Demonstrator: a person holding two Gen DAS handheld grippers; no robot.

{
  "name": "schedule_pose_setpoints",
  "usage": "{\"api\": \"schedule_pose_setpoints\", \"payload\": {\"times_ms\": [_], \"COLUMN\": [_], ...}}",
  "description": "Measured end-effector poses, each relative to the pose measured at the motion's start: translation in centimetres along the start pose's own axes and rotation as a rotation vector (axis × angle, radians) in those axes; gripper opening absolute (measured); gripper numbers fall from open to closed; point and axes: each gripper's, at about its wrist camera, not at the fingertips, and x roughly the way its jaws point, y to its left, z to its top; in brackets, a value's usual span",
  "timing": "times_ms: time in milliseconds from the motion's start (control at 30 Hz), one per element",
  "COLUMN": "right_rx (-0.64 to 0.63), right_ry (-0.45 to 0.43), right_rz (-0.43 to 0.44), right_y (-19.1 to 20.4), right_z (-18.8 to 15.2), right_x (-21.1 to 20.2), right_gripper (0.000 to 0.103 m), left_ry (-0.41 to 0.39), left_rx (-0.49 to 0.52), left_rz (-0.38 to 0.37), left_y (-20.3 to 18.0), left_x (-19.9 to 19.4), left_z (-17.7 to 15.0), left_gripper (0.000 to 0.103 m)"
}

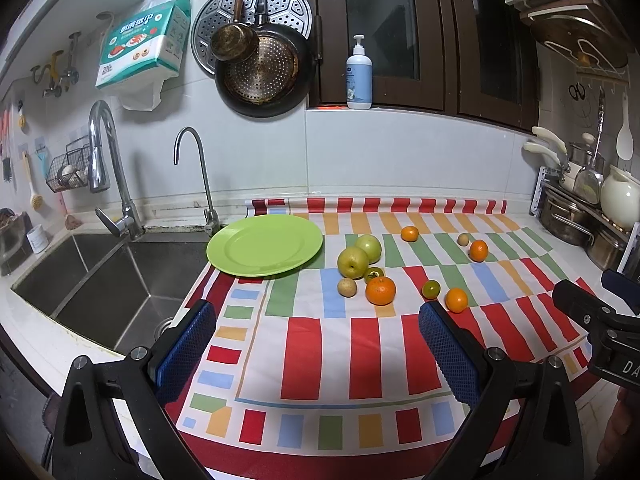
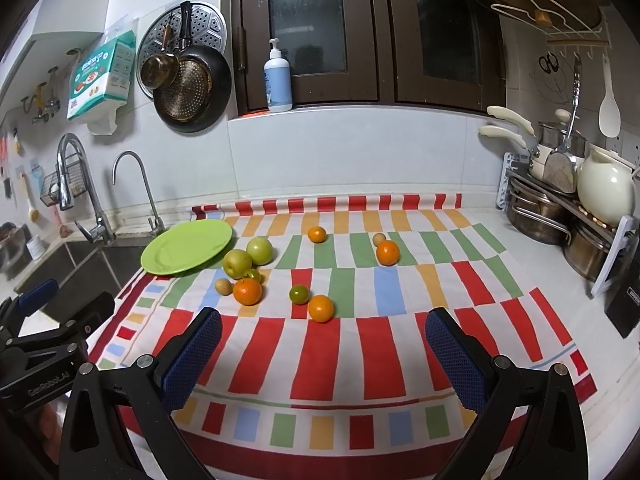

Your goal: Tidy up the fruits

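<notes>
Now the table (image 2: 532, 240) carries a striped cloth (image 2: 380, 360), with a green plate (image 1: 265, 245) at its sink-side corner. Fruit lies loose on the cloth: two pears (image 1: 353, 262) beside the plate, oranges (image 1: 380, 290) scattered nearby. Both the left hand-held gripper (image 1: 318, 344) and right hand-held gripper (image 2: 323, 350) hover spread apart, holding nothing.

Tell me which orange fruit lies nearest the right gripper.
The orange beside the small green citrus, at the front of the scattered fruit; the other three lie farther back.
</notes>
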Motion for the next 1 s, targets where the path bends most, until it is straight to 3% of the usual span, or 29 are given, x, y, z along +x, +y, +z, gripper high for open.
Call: {"api": "schedule_pose_setpoints", "payload": {"times_ms": [667, 1000], "right_rx": [0.004, 0.031], "right_ry": [0.001, 0.043], "right_rz": [0.010, 0.018], "right_y": [0.2, -0.1], "right_z": [0.3, 0.2], "right_x": [0.1, 2.1], "right_gripper": [0.102, 0.102], "left_ry": [0.006, 0.054], "left_rx": [0.016, 0.053], "left_rz": [-0.011, -0.046], "left_y": [-0.5, -0.9], "left_x": [0.6, 3.1], "left_z": [0.5, 0.4], "left_gripper": [0.103, 0.103]}}
